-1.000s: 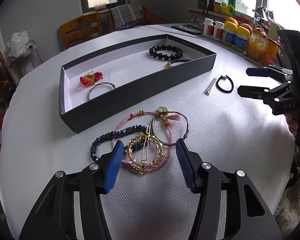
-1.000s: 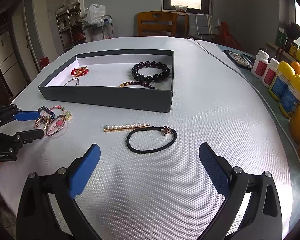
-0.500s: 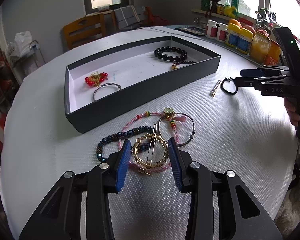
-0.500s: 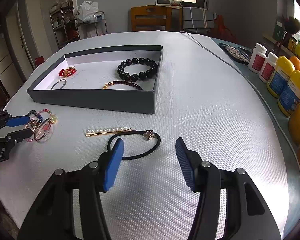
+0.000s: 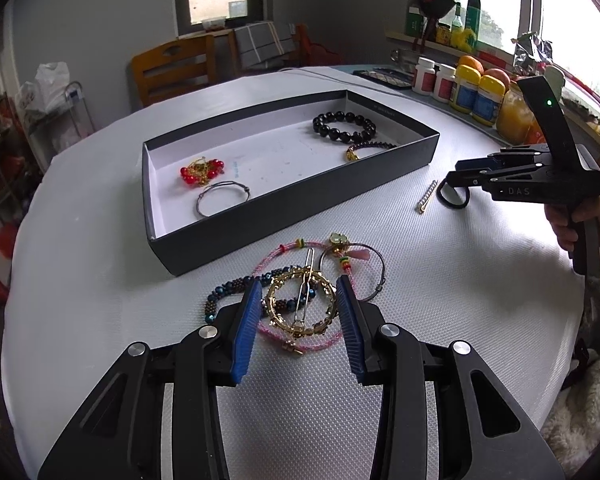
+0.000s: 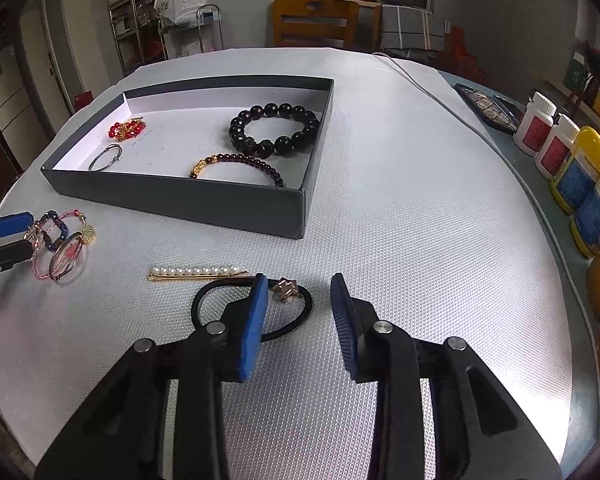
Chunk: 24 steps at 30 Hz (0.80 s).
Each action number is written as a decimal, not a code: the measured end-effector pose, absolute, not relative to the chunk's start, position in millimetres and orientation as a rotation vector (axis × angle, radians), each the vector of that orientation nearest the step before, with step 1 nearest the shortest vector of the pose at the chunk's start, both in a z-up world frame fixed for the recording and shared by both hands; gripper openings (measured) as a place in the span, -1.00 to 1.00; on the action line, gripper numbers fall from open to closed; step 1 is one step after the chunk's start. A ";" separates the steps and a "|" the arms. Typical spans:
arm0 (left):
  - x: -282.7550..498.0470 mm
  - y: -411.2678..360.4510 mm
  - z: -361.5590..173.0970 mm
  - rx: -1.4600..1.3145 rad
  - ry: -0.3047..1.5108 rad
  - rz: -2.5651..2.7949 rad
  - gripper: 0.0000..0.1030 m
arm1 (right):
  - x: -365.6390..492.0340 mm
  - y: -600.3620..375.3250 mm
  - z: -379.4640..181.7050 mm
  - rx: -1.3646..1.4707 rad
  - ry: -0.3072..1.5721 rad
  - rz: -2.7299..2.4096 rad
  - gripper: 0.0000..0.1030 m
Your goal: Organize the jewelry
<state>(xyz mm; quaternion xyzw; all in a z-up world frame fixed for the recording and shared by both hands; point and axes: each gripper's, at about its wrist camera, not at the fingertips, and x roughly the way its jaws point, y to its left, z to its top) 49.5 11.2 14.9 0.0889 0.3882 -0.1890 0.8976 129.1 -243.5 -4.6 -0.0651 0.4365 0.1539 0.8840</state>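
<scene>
On the bench (image 6: 400, 208), before the box (image 6: 204, 200), the right gripper (image 6: 300, 300) is closing its jaws around the hair tie (image 6: 296, 322), not yet pinching; aim at the star charm. The left gripper (image 5: 296, 304) brackets the gold bracelet (image 5: 302, 304), unclenched. Both have narrowed since earlier.
</scene>
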 end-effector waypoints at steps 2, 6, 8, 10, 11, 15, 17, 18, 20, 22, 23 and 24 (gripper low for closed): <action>50.0 12.0 14.9 0.183 0.803 -0.391 -0.21 | 127.3 -241.1 -4.6 -0.148 0.904 0.328 -0.61; 50.6 11.9 12.7 0.183 0.810 -0.391 -0.21 | 124.7 -237.4 -4.0 -0.152 0.899 0.331 -0.69; 50.2 12.1 12.7 0.183 0.810 -0.393 -0.21 | 123.8 -236.7 -3.7 -0.154 0.897 0.328 -0.70; 49.9 12.5 12.7 0.185 0.809 -0.388 -0.21 | 123.4 -237.4 -3.2 -0.146 0.900 0.326 -0.71; 50.1 13.3 12.9 0.183 0.809 -0.386 -0.21 | 123.0 -237.8 -3.0 -0.141 0.900 0.325 -0.71; 49.6 15.4 14.0 0.184 0.807 -0.383 -0.21 | 117.7 -239.5 1.1 -0.129 0.887 0.325 -1.00; 49.4 16.0 13.8 0.184 0.807 -0.381 -0.21 | 114.6 -240.6 5.6 -0.123 0.874 0.326 -1.00; 49.2 16.1 13.7 0.184 0.808 -0.381 -0.21 | 113.1 -240.2 7.0 -0.131 0.867 0.326 -1.00; 48.6 16.5 13.6 0.184 0.807 -0.382 -0.21 | 111.4 -240.1 8.8 -0.140 0.860 0.323 -1.00; 48.7 16.5 13.6 0.184 0.807 -0.381 -0.21 | 110.5 -241.5 10.9 -0.134 0.856 0.325 -1.00; 48.8 16.8 13.6 0.183 0.808 -0.379 -0.21 | 110.6 -242.4 12.2 -0.129 0.853 0.324 -1.00; 48.2 17.1 13.6 0.181 0.807 -0.380 -0.21 | 110.1 -243.2 14.1 -0.126 0.847 0.324 -1.00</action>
